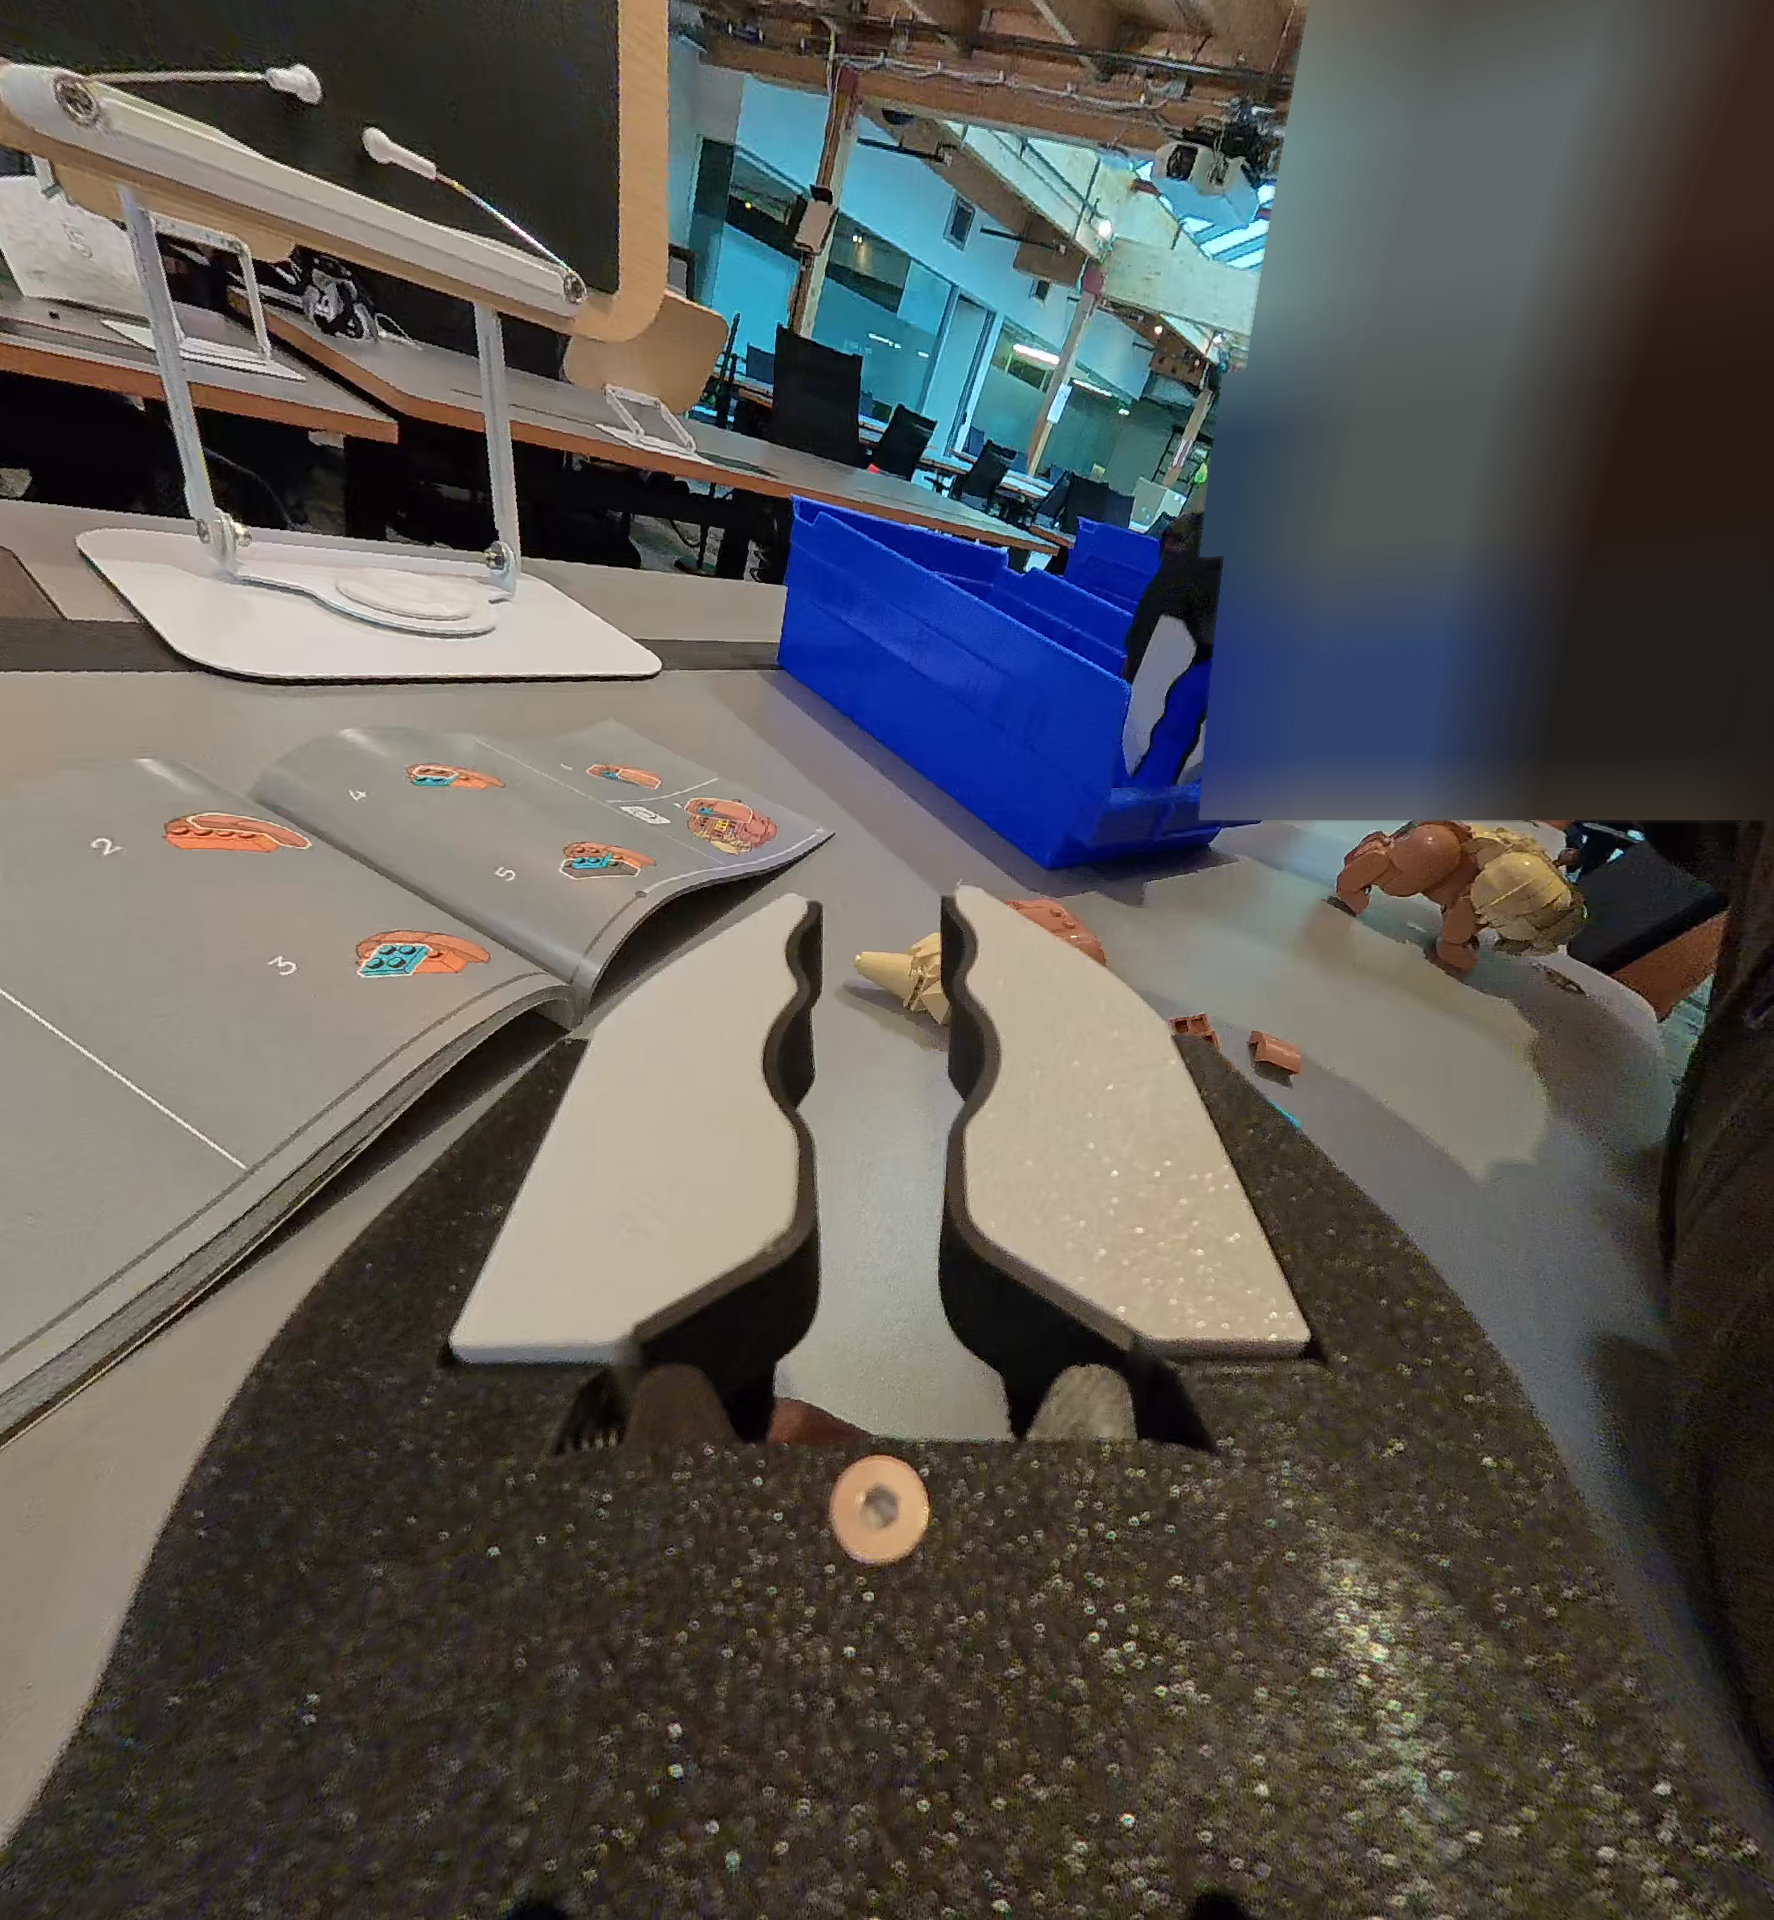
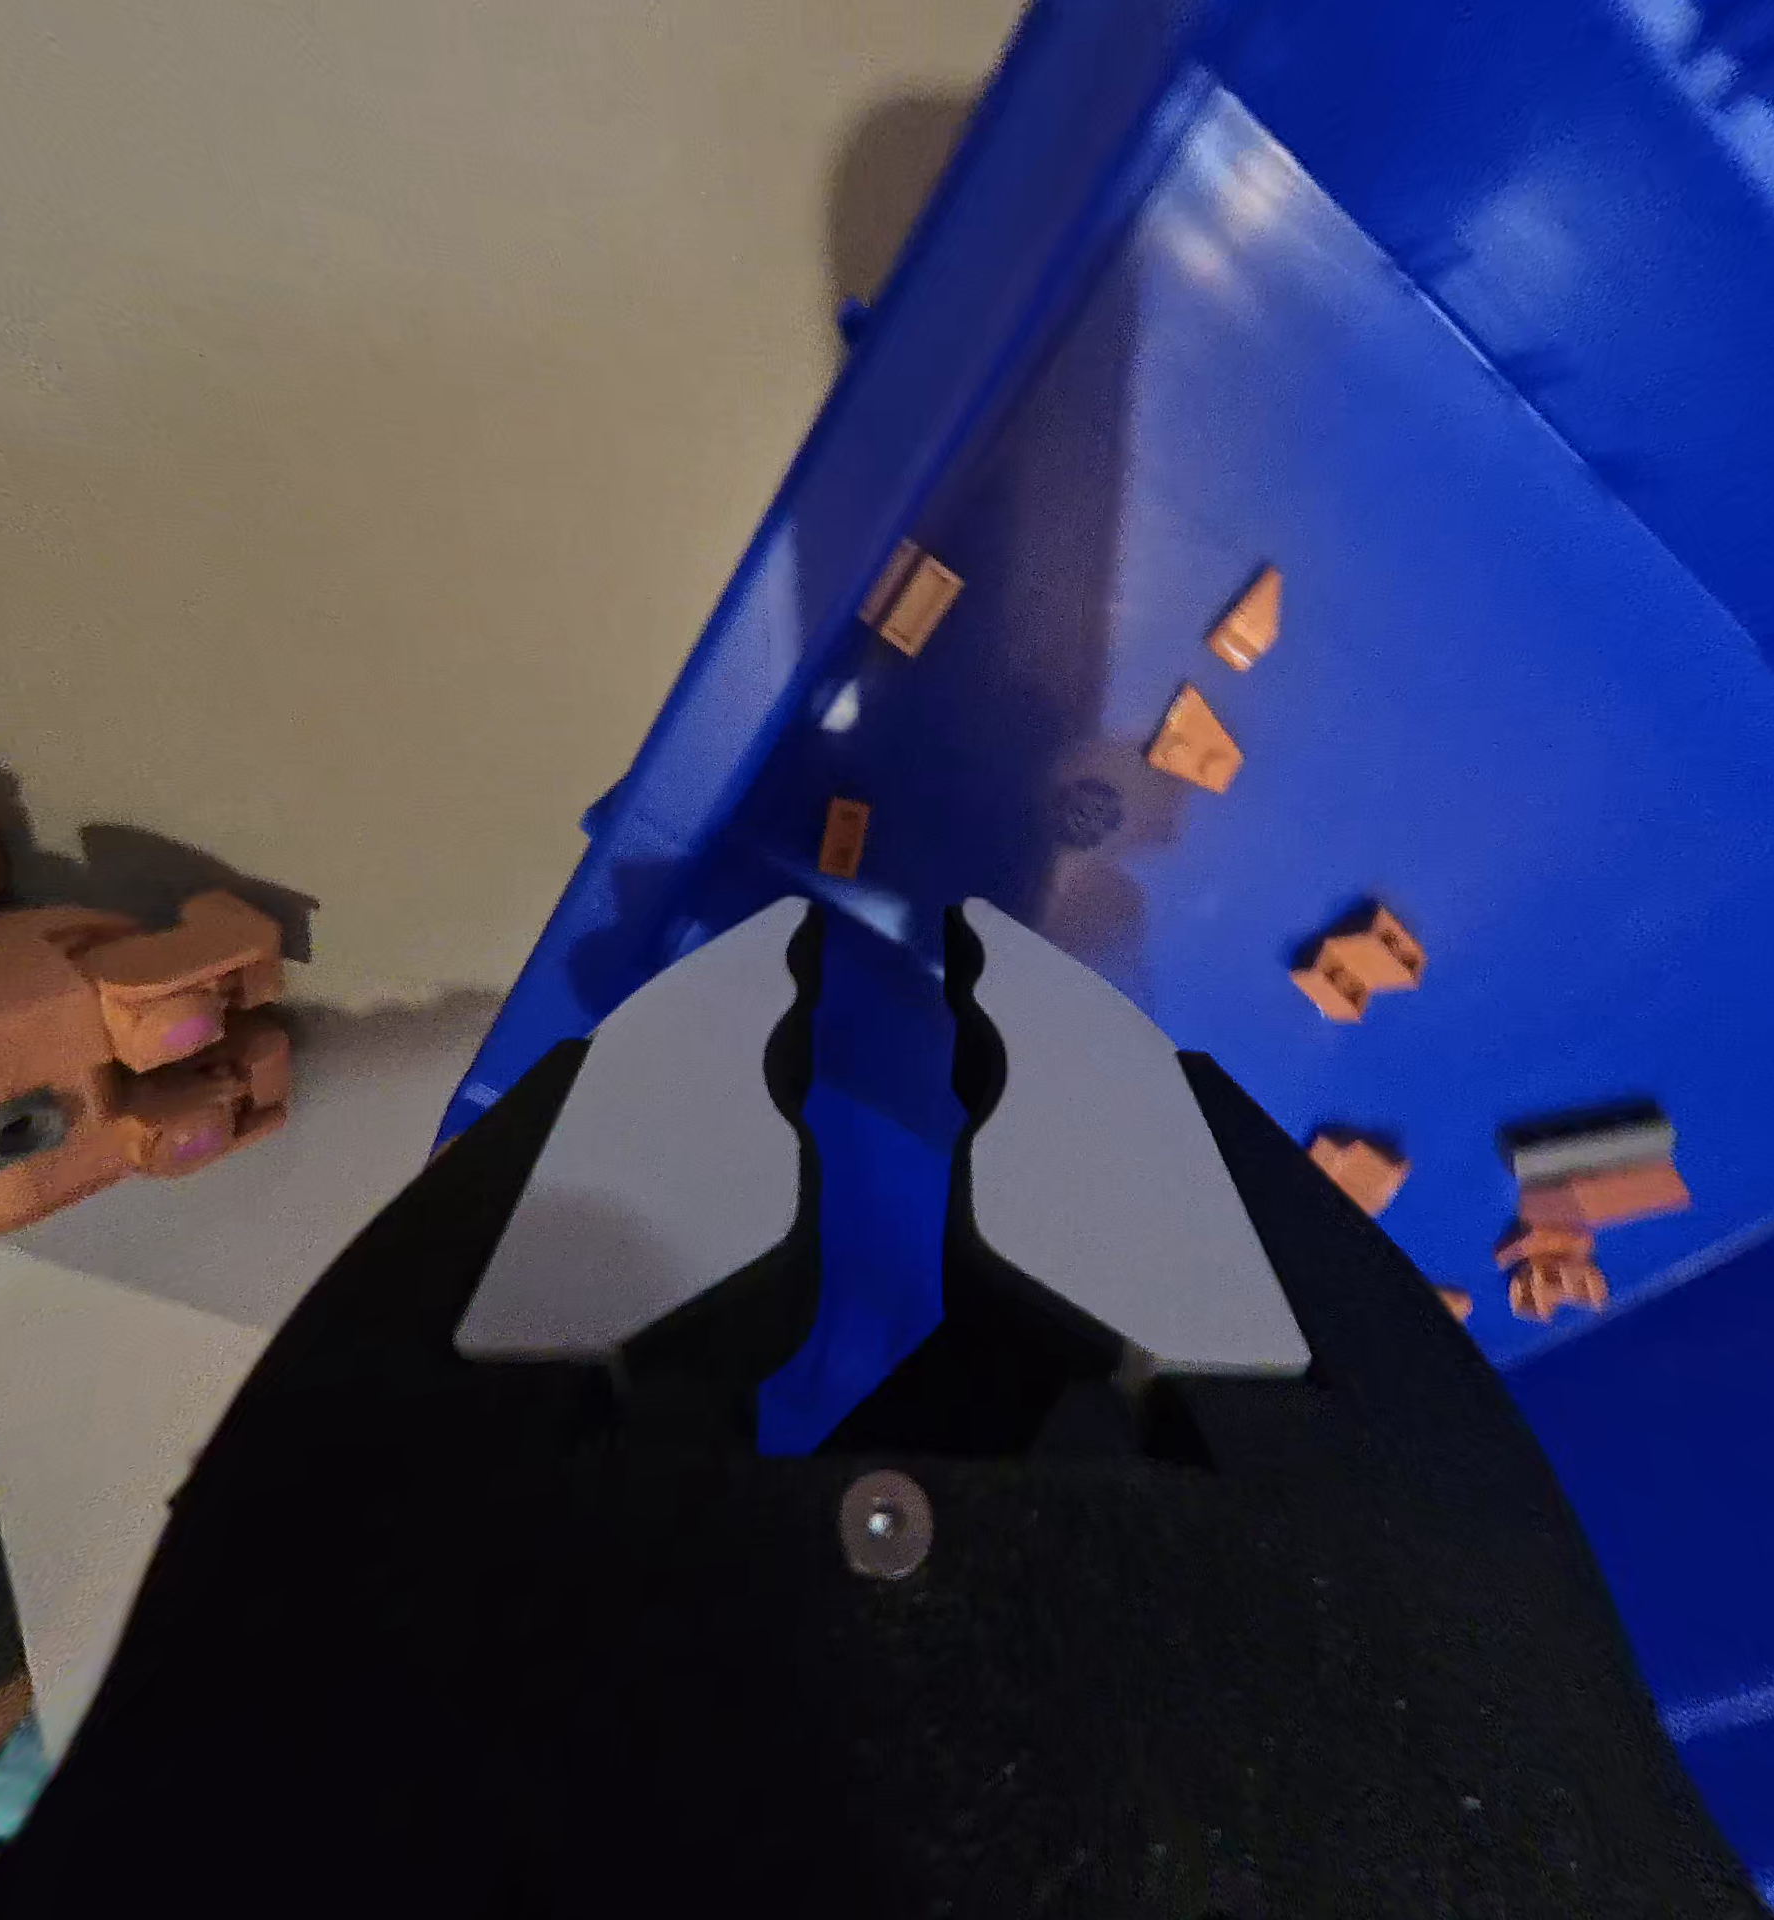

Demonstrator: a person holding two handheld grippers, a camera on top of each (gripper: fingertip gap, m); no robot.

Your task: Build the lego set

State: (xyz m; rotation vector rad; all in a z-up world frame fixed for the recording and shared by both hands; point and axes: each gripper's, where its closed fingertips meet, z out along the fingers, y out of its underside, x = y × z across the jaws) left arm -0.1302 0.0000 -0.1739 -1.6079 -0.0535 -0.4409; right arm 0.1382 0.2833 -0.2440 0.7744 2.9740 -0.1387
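The left gripper [image 1: 881, 940] rests empty over the grey table [image 1: 1361, 1143], jaws parted, a tan lego piece [image 1: 904, 971] just beyond its tips at twelve o'clock. The right gripper [image 2: 883, 935], also parted and empty, hangs above the blue bin [image 2: 1382, 468]; small orange bricks [image 2: 1359, 961] lie scattered at two o'clock (light, rigid, slick; best pinched across flat sides).
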